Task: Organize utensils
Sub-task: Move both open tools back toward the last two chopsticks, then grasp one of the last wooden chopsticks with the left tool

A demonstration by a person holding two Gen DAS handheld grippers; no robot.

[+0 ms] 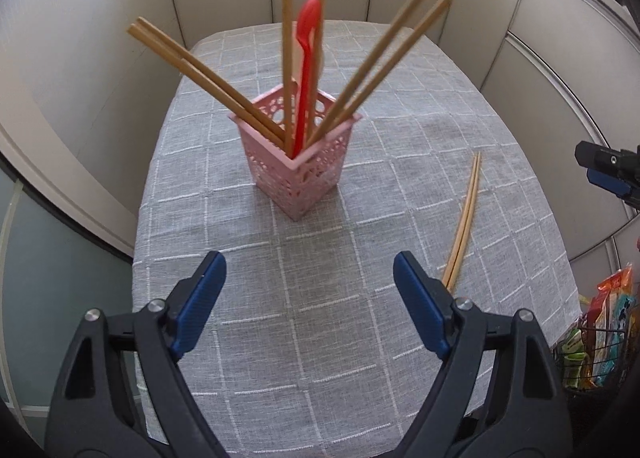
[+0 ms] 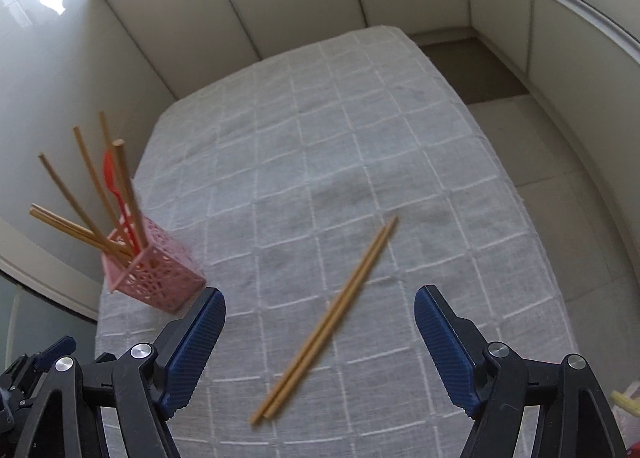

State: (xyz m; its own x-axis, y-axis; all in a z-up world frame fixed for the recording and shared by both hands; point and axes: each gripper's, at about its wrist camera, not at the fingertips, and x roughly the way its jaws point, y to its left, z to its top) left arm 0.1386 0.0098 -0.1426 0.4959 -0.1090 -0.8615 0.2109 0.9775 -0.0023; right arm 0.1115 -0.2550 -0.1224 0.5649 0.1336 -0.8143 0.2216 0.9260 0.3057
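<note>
A pink lattice holder (image 1: 294,173) stands mid-table with several wooden chopsticks (image 1: 208,77) and a red spoon (image 1: 306,69) upright in it. A loose pair of pale chopsticks (image 1: 464,221) lies flat on the cloth to its right. My left gripper (image 1: 310,274) hovers open in front of the holder, nothing between its blue pads. In the right wrist view the loose pair (image 2: 328,322) lies diagonally between the wide-open jaws of my right gripper (image 2: 320,310), untouched by either pad. The holder (image 2: 152,278) stands tilted-looking at the left.
A grey checked tablecloth (image 1: 320,338) covers the table, walled by pale panels (image 1: 120,37) at the back and sides. A wire basket of snack packets (image 1: 600,338) sits past the right edge. The right gripper's body (image 1: 612,173) shows at the right rim.
</note>
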